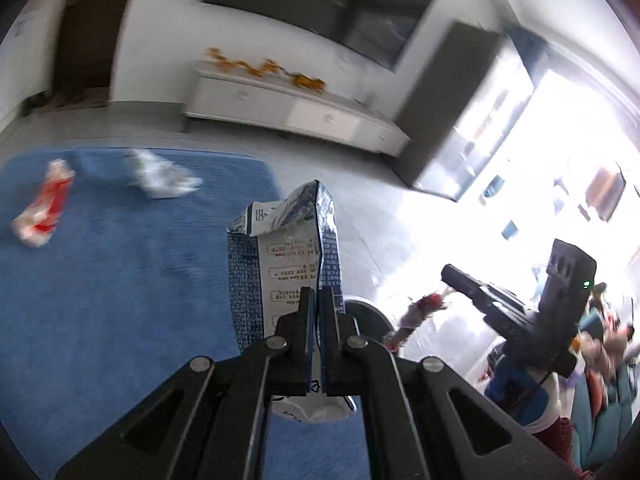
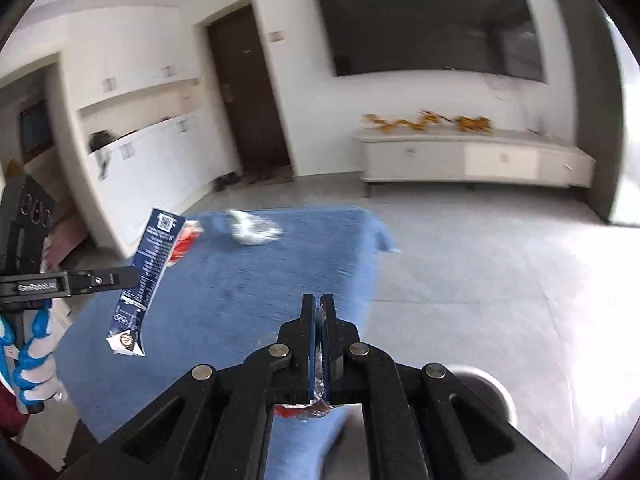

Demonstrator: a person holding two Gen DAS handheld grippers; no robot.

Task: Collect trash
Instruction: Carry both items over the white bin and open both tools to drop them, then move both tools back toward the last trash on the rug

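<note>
Collection stands midway: left gripper (image 1: 318,300) is clamped on a blue-and-white carton (image 1: 280,260), right gripper (image 2: 319,308) pinches a red wrapper (image 2: 304,410), while a red pack (image 1: 42,210) and crumpled white plastic (image 1: 160,176) lie at ten o'clock on the blue table (image 1: 120,280).

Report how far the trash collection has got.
Nothing visibly binned yet. In hand: the left claw is shut on a flattened blue-and-white carton; the right claw is shut on a crinkled red-and-silver wrapper. Left: a red-and-white packet and a crumpled white wrapper on the blue cloth.
</note>
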